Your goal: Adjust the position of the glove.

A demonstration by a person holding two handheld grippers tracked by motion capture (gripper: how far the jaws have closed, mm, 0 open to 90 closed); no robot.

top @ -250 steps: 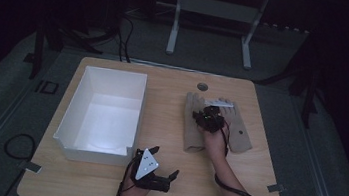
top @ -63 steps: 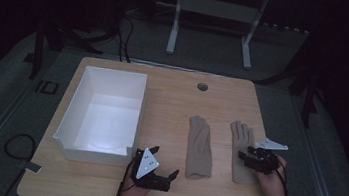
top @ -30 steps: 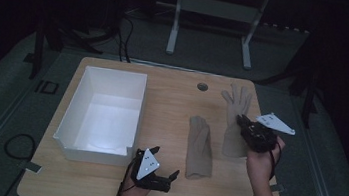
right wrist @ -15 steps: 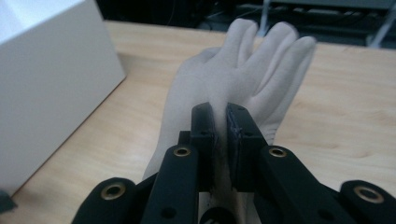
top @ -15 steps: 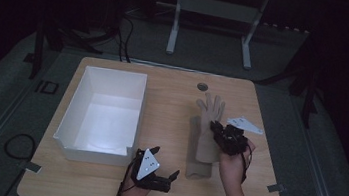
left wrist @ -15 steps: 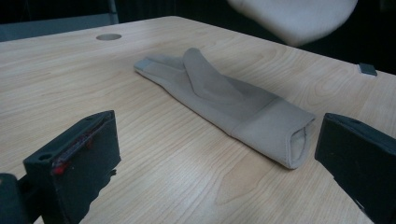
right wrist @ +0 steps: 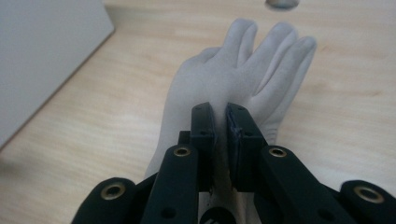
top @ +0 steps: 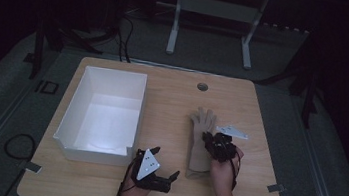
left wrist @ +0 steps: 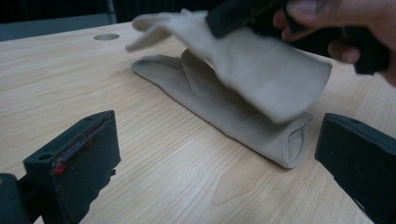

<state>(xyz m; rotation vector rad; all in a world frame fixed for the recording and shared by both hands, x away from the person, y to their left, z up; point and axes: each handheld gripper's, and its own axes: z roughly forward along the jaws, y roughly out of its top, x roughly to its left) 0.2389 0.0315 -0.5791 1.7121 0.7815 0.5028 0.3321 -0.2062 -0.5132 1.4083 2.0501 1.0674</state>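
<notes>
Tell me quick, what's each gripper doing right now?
Left gripper: open, holding nothing, resting near the table edge.
Right gripper: shut on the upper glove, over the lower glove.

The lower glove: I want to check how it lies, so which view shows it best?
The left gripper view: the lower glove lies flat, its cuff open. In the high view the carried glove covers most of it; the right gripper view gives the carried glove.

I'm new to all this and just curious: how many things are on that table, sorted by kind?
Beige gloves: 2, one lying flat, one held above it in the right gripper
White bins: 1
Hand-held grippers: 2, counting the left gripper
Total: 5
</notes>
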